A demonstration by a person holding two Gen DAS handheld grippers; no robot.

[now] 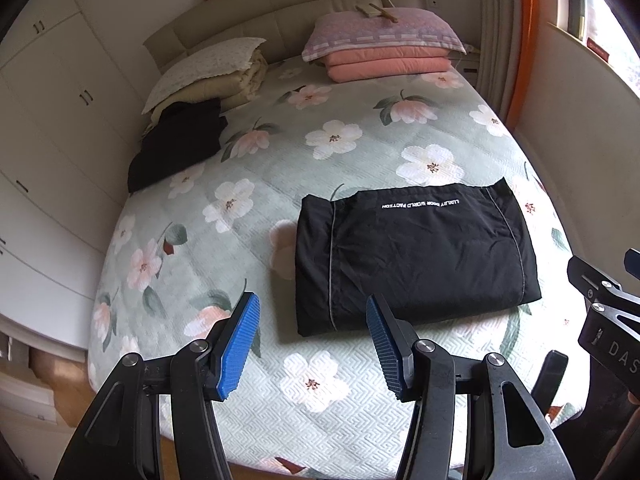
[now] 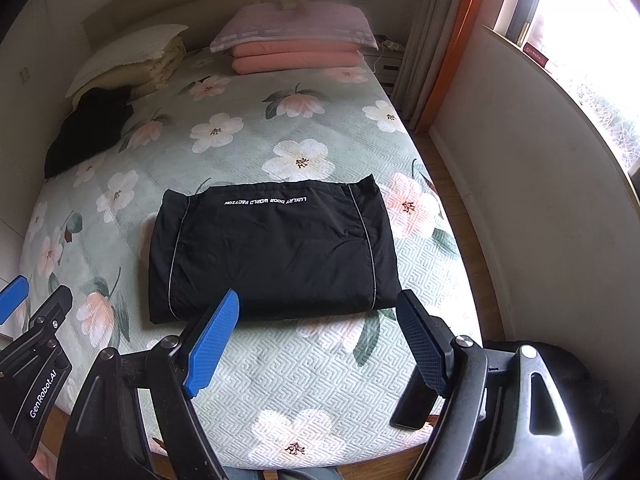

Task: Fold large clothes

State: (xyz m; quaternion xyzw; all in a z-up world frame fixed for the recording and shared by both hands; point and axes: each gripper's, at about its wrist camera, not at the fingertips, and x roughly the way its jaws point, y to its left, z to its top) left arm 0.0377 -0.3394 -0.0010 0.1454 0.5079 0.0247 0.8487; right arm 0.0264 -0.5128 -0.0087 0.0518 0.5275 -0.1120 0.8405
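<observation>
left wrist view: black garment (image 1: 416,256) lying folded into a neat rectangle on the flowered bedspread (image 1: 320,392), toward the near right part of the bed, printed lettering along its far edge and thin pale piping down each side. left gripper (image 1: 314,346) hanging above bare quilt just short of the garment's near left corner, blue pads about half apart, nothing between them. right wrist view: right gripper (image 2: 320,346) poised over the near edge of the same bundle, jaws spread wide, also empty, not touching the cloth.

judged as late in the fold: edges squared, layers stacked, only a last halving or a carry to the pile probably left. next move likely calling for both sets of pads to drop onto the near hem, pinching every layer at once so the slippery shell does not slide apart.

cloth smooth, faintly creased, puffy at the folded edge, looking like light woven jacket fabric. bedspread quilted in a small geometric stitch, matte, grippy-looking. further off, a second dark folded item (image 1: 180,140) by the cream pillow stack (image 1: 208,72), and pink folded blankets (image 1: 384,62) under a mauve pillow.
</observation>
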